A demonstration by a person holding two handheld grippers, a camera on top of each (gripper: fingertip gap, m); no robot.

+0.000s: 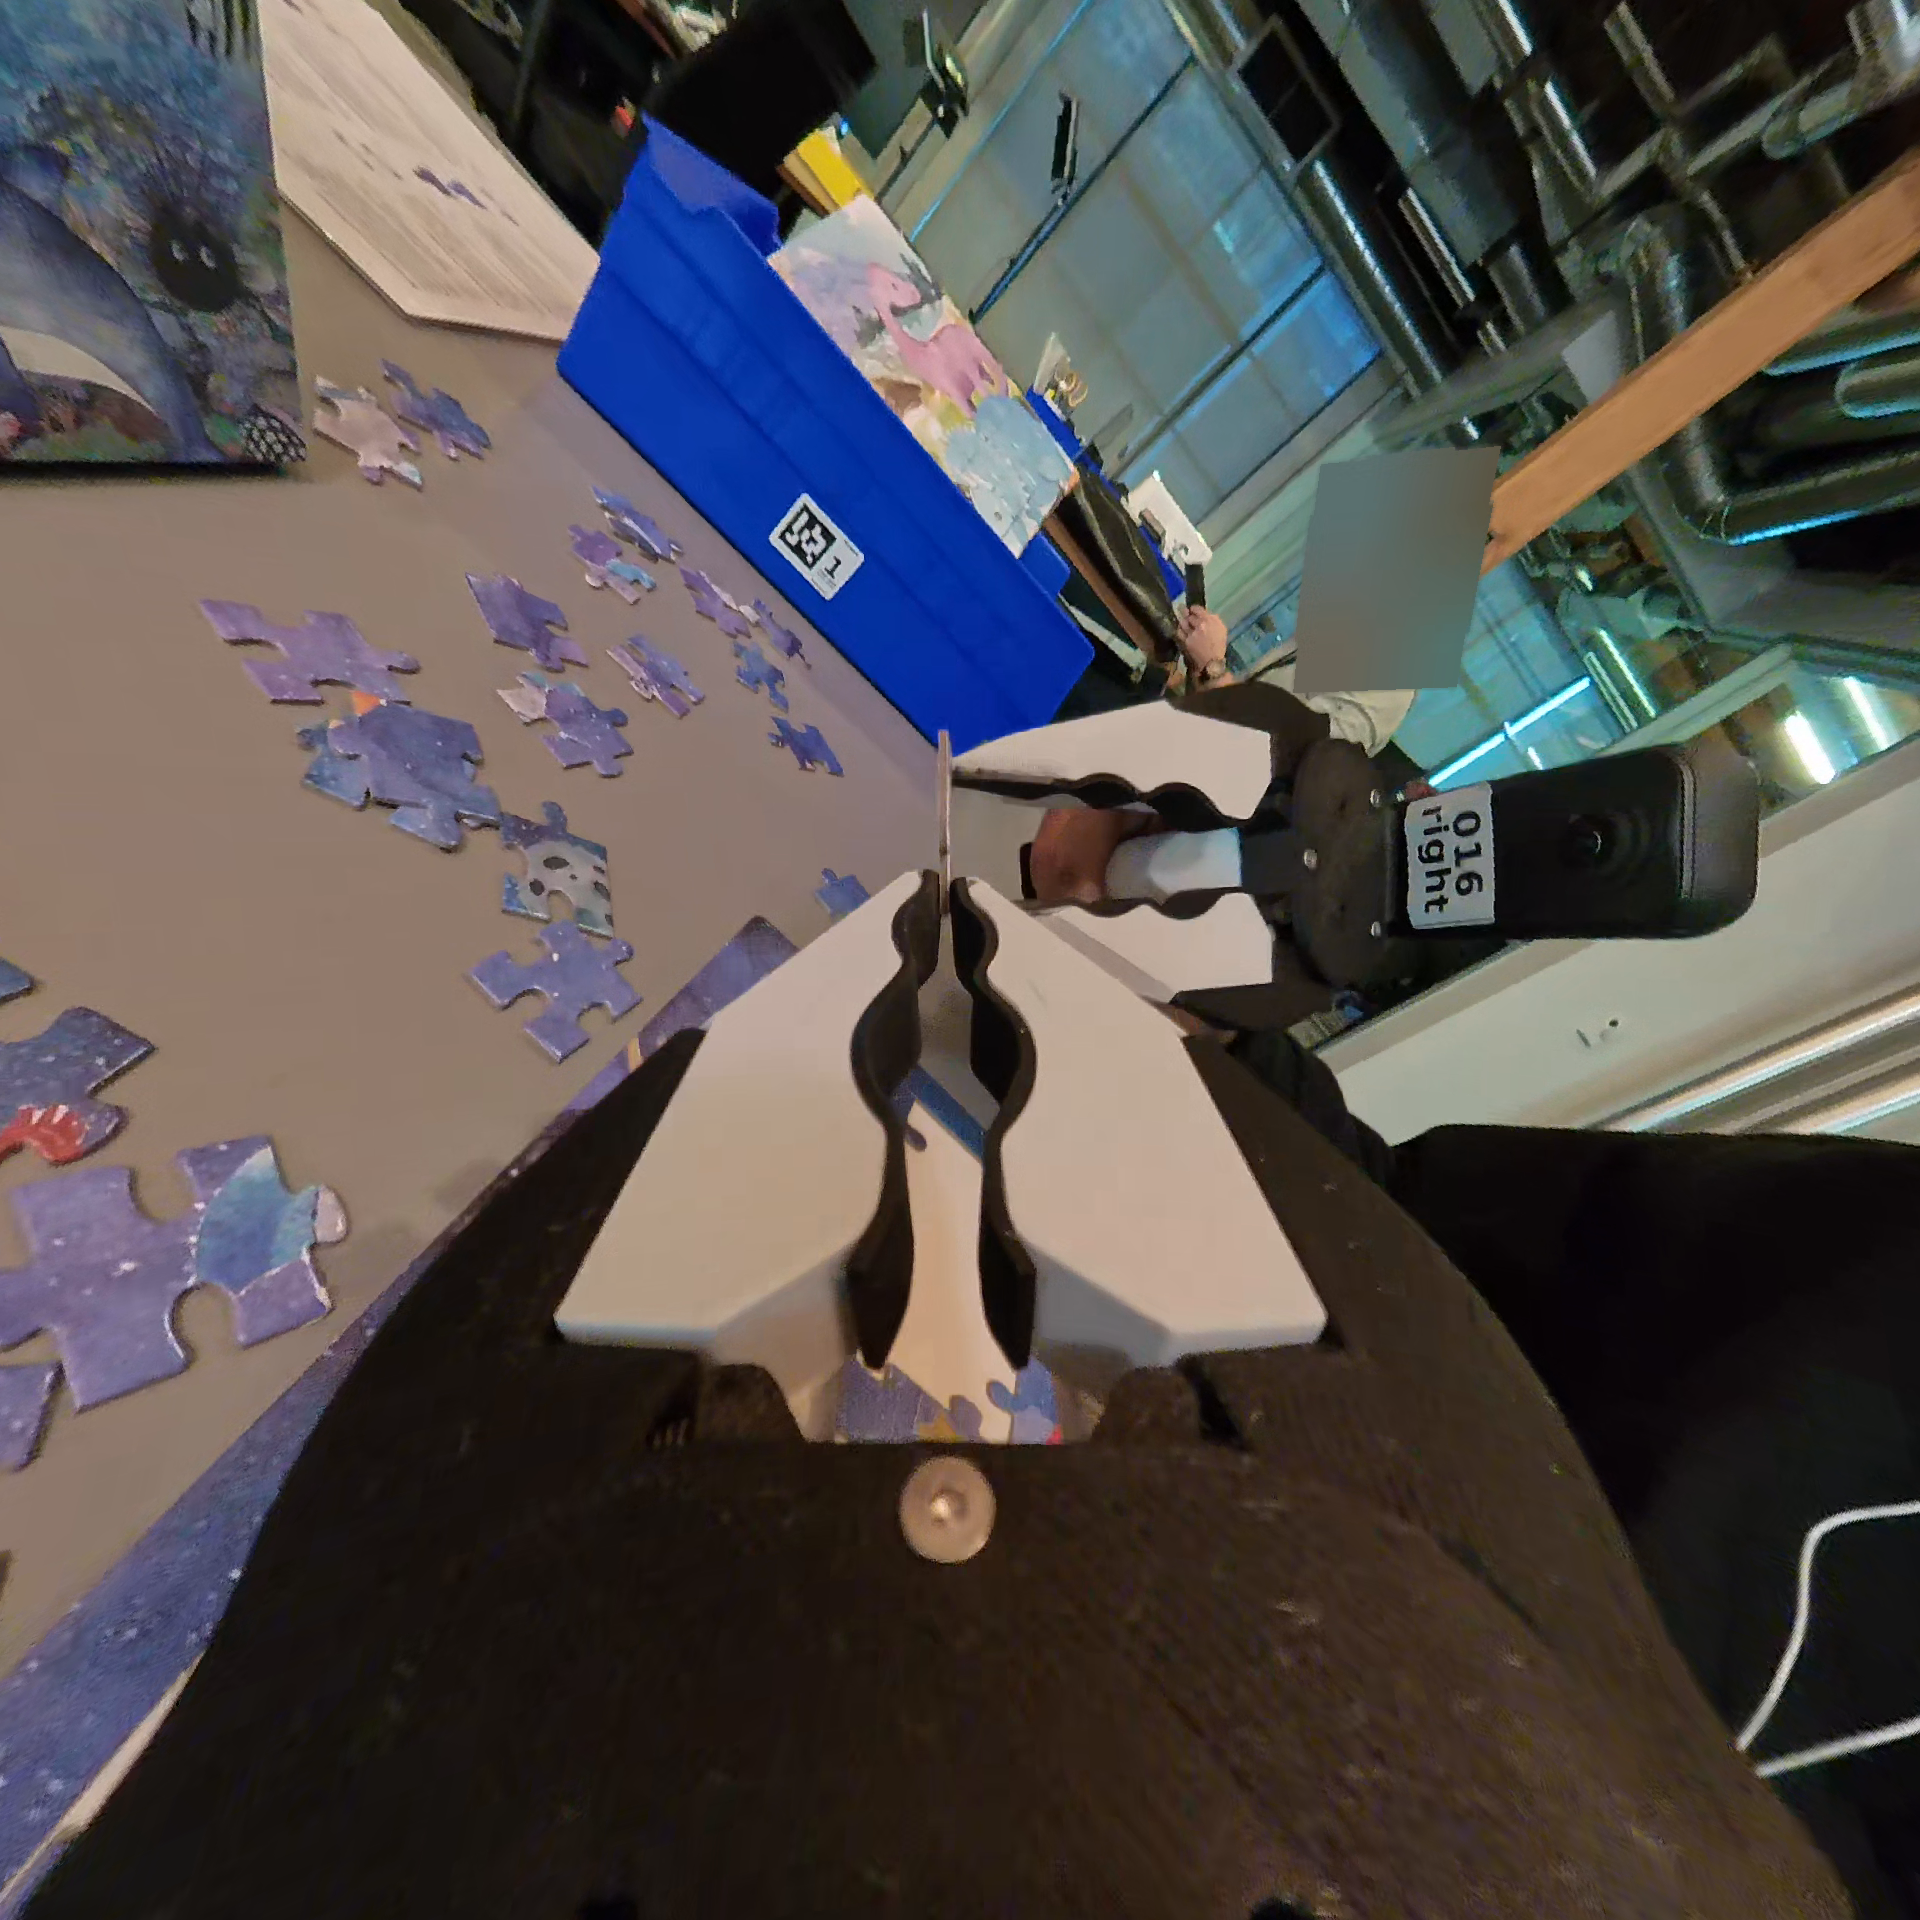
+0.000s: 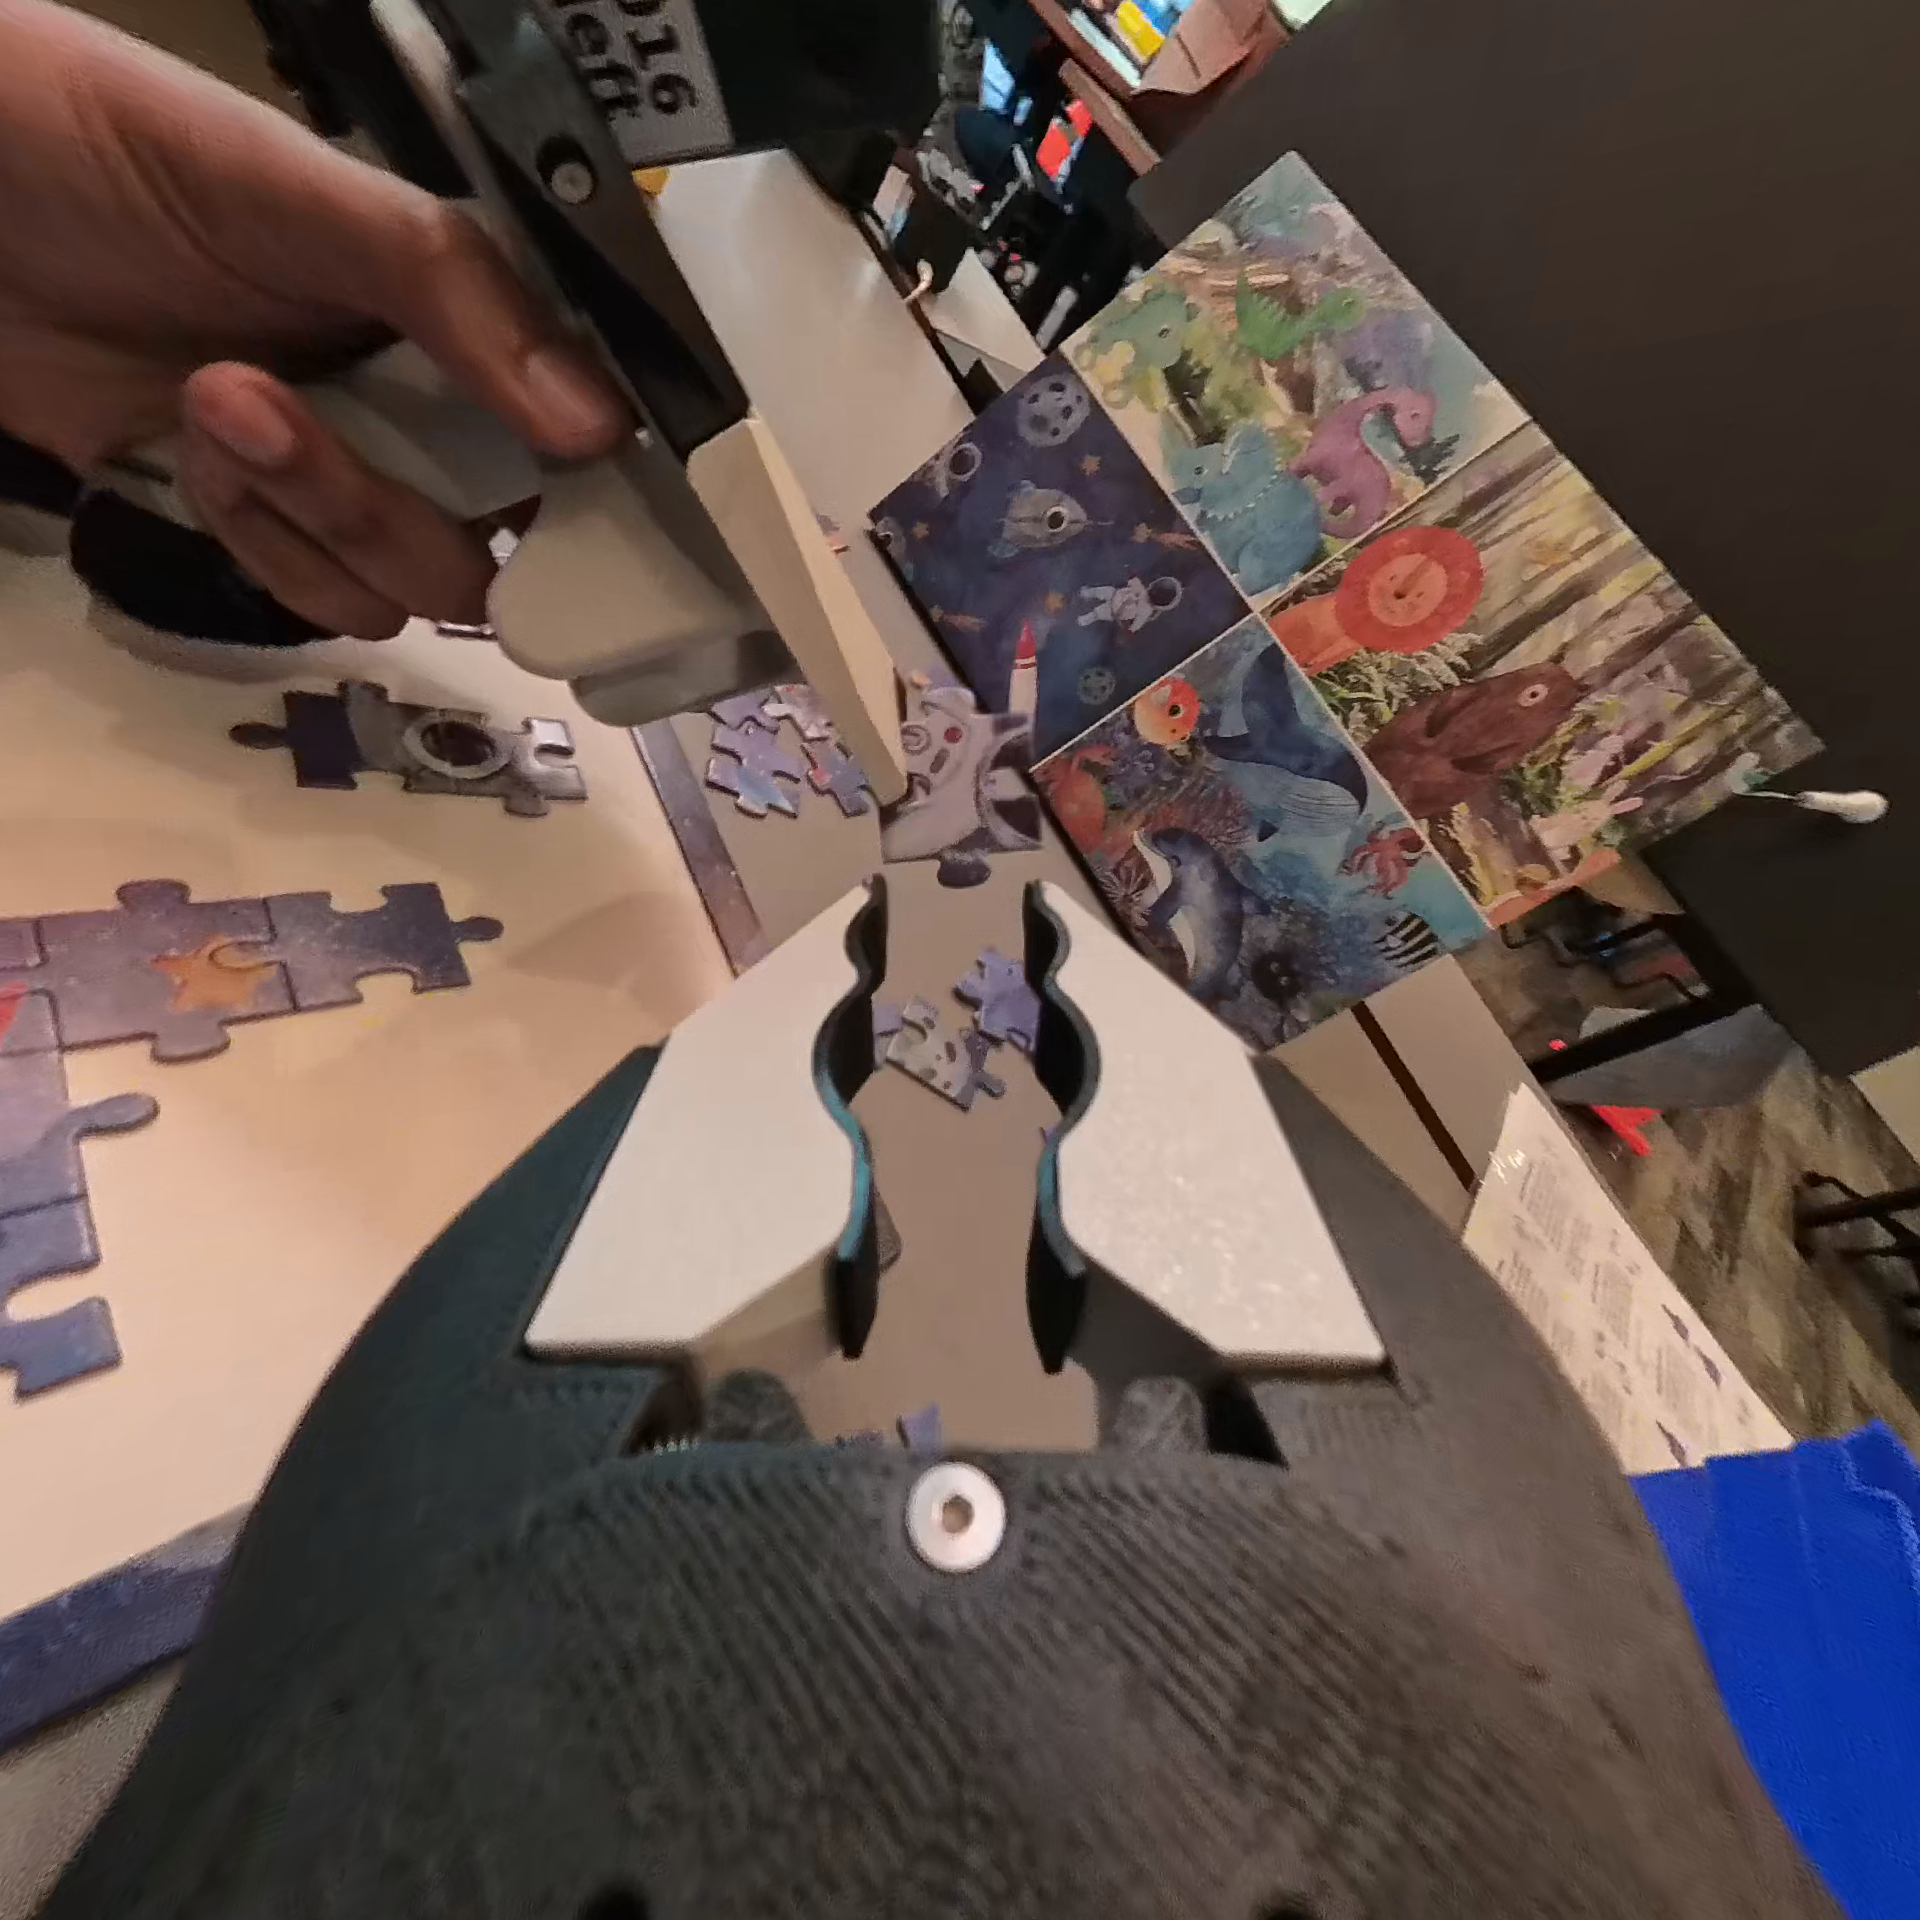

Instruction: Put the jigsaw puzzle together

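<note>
**Left gripper pinches a puzzle piece edge-on; right gripper open just short of it**

Left wrist view: at frame centre the left gripper (image 1: 943, 894) has its pads clamped on a thin puzzle piece (image 1: 942, 810) seen edge-on and standing upright. The right gripper (image 1: 961, 831) comes in from the right, its fingers parted around the piece's upper part. Loose blue pieces (image 1: 395, 758) lie on the grey table (image 1: 208, 540) at left, a blue bin (image 1: 748, 436) above.

Right wrist view: the right gripper (image 2: 953, 894) is partly open and grips nothing. Just above its tips, the left gripper (image 2: 894, 779) holds the pale piece (image 2: 961, 790). A picture box (image 2: 1299, 644) stands at right, and a hand (image 2: 260, 343) fills the upper left.
</note>
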